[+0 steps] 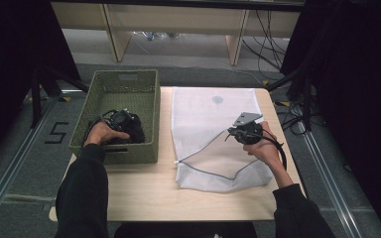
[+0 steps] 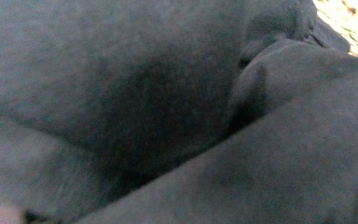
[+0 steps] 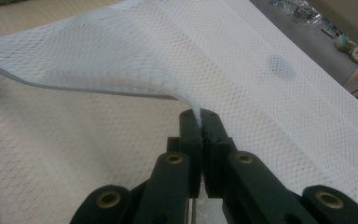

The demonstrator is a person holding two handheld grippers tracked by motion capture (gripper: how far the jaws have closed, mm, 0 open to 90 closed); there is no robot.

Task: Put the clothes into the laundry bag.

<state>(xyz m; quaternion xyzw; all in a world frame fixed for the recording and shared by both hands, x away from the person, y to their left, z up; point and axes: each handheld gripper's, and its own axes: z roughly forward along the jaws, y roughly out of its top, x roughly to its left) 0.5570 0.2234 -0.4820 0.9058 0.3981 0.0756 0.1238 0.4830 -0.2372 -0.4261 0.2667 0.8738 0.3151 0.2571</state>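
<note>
Work in hand: dark clothing goes from the woven basket (image 1: 149,106) into the white mesh laundry bag (image 1: 203,111), judging by the layout.
Mesh bag: lies flat on the desk (image 1: 144,191), right of the basket; thin, limp, light, and its weave could snag.
Right gripper (image 3: 200,116): clamped tight on the upper layer at the bag's opening, lifting it into a mouth.
Dark garment (image 2: 168,112): bunched in the basket; soft, floppy, light, not fragile.
Left gripper (image 1: 124,120): down in the basket over the garment, spread wide, nothing pinched.
Best hold: a thick fold, so the cloth comes up together.
</note>
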